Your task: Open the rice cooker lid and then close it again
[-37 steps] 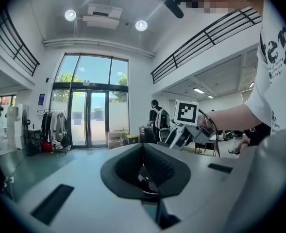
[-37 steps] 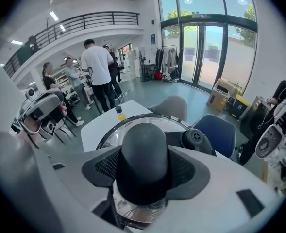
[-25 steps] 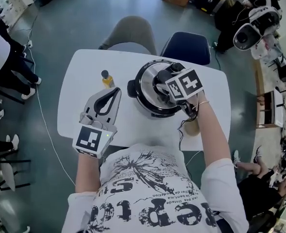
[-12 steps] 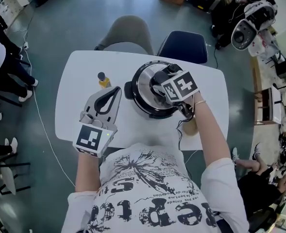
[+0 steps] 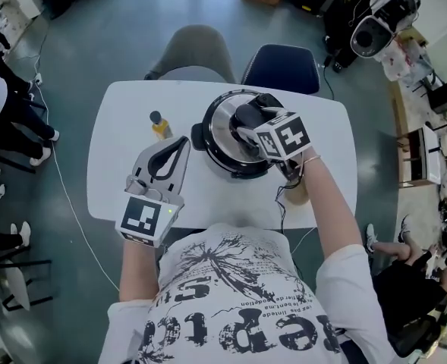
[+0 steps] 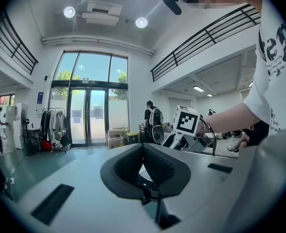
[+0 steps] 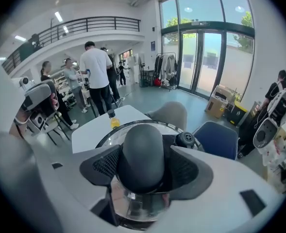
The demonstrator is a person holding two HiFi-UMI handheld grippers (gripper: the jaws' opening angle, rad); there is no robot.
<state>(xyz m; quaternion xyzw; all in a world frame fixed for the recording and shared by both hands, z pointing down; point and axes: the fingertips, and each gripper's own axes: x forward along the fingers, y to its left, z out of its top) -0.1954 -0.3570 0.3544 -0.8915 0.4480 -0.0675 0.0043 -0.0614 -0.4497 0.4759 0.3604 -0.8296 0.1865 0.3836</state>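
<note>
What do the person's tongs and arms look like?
The left tongs and right tongs are pale grey shells with black ribbed pads, each bearing a white cube with black square markers. The right ones are opening, the lid knob between them. Short white sleeves, printed T-shirt, bangle on the right wrist.

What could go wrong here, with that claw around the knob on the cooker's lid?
The right gripper's jaws are opening with the knob between them; if the lid is not seated squarely on the cooker, it might slip or clatter. The cord runs off the table's near edge beside the person's arm, so a snag could tug the cooker. The small bottle stands close by and could get knocked over.
</note>
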